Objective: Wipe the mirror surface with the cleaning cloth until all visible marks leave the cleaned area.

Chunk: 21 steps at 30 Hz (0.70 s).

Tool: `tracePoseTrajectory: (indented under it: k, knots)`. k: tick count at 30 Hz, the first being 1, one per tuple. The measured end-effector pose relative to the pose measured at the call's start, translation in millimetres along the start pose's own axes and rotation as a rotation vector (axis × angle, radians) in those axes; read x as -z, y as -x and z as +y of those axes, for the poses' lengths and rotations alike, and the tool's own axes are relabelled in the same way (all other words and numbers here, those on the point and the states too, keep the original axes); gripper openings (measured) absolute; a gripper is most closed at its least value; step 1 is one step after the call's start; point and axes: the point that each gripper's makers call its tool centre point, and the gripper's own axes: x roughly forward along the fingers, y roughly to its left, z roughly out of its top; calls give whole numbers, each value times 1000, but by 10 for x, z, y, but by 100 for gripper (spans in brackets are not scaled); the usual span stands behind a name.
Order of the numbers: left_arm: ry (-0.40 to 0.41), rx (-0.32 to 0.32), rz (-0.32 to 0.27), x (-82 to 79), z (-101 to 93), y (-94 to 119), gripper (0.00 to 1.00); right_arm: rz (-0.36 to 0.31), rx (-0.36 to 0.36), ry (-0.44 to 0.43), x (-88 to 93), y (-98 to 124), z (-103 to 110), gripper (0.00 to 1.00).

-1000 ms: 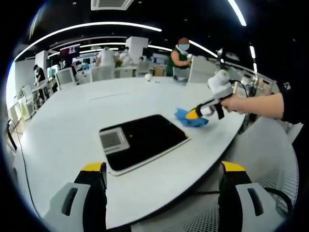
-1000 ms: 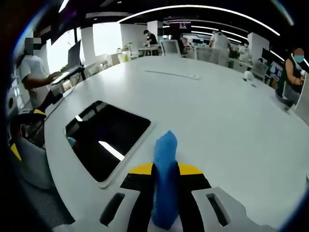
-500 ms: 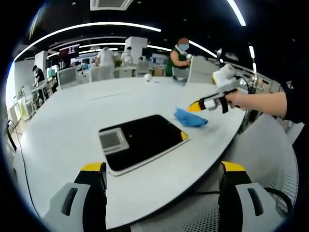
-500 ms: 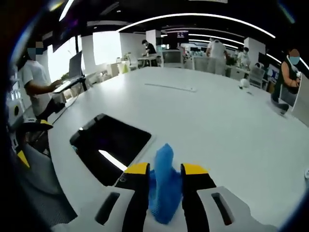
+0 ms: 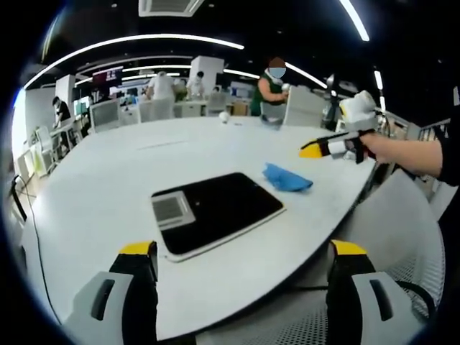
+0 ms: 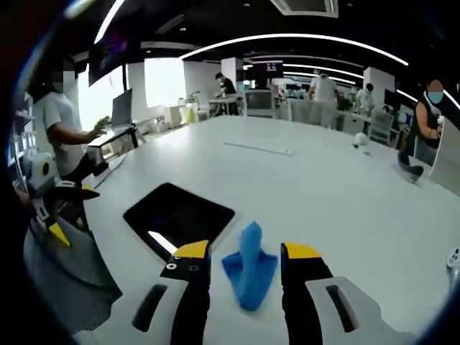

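The mirror (image 5: 215, 207), a dark rectangle in a white frame, lies flat on the white table (image 5: 100, 194). Just right of its far corner sits the crumpled blue cleaning cloth (image 5: 287, 178). My right gripper (image 5: 314, 150) hovers above and to the right of the cloth, held by a hand (image 5: 392, 149). In the right gripper view, the right gripper (image 6: 246, 251) stands open, raised off the table, with the cloth (image 6: 249, 272) lying loose below between the jaws and the mirror (image 6: 180, 214) to the left. My left gripper (image 5: 242, 249) is open wide off the table's near edge.
The left gripper (image 6: 61, 228) shows at the left edge of the right gripper view. A thin white strip (image 6: 257, 149) and a small white object (image 5: 223, 115) lie farther back. Several people and chairs stand beyond the far rim. The table's curved edge (image 5: 309, 244) runs close to me.
The right gripper opened and let go of the cloth, then drew back up and away. The cloth now lies on the table beside the mirror. The left gripper stayed put.
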Motion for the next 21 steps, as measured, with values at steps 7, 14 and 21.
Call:
tracePoseTrajectory:
  k: [7, 14, 21]
  knots:
    - [-4, -27, -16, -39, 27, 41, 99, -45, -11, -13, 74, 378, 19, 48]
    - [-10, -75, -34, -78, 64, 81, 99, -48, -14, -19, 342, 513, 62, 59]
    - [4, -115, -69, -116, 113, 106, 99, -13, -41, 10, 550, 458, 95, 69]
